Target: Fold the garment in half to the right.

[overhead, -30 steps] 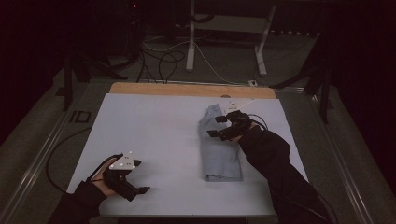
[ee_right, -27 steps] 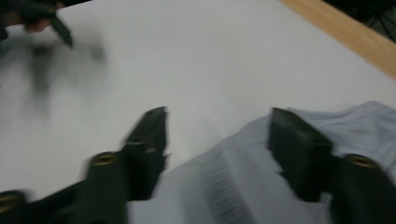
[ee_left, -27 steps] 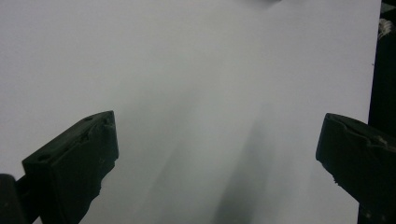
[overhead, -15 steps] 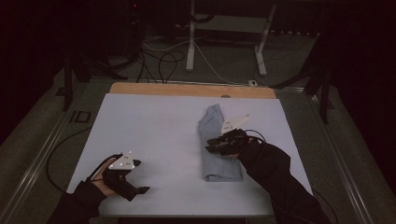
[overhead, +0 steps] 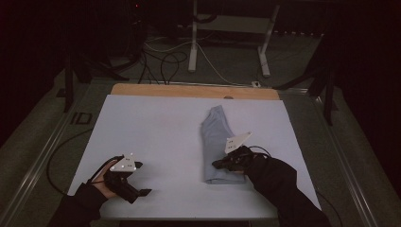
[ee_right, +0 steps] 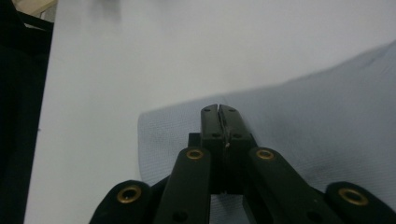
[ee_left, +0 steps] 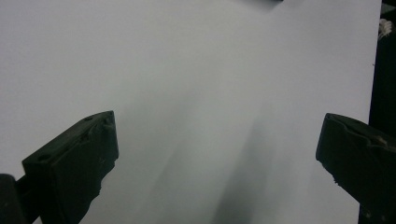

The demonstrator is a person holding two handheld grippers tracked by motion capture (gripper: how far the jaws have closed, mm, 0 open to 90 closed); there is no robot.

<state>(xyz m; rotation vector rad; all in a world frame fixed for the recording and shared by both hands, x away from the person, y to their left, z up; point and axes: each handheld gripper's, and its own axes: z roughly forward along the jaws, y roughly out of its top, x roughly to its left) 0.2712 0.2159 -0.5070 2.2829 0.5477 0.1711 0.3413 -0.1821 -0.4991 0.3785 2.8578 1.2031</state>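
A light blue folded cloth (overhead: 215, 135) lies lengthwise on the right half of the white table top (overhead: 156, 127). My right gripper (overhead: 218, 164) hovers low over the cloth's near end, pointing left. In the right gripper view its jaws (ee_right: 219, 108) have just been closing and now meet, with nothing visible between them; the cloth (ee_right: 327, 121) lies underneath. My left gripper (overhead: 141, 193) rests near the front left of the table. Its jaws stand wide apart in the left gripper view (ee_left: 219, 154), with bare white surface between them.
A wooden strip (overhead: 194, 91) runs along the table's far edge. Beyond it are cables on the floor (overhead: 165, 61) and a white stand's legs (overhead: 194, 42). Metal rails (overhead: 52, 142) flank the table on both sides.
My right hand has come down and toward the near end of the cloth, and its jaws have gone from open to closed. The left hand has stayed put.
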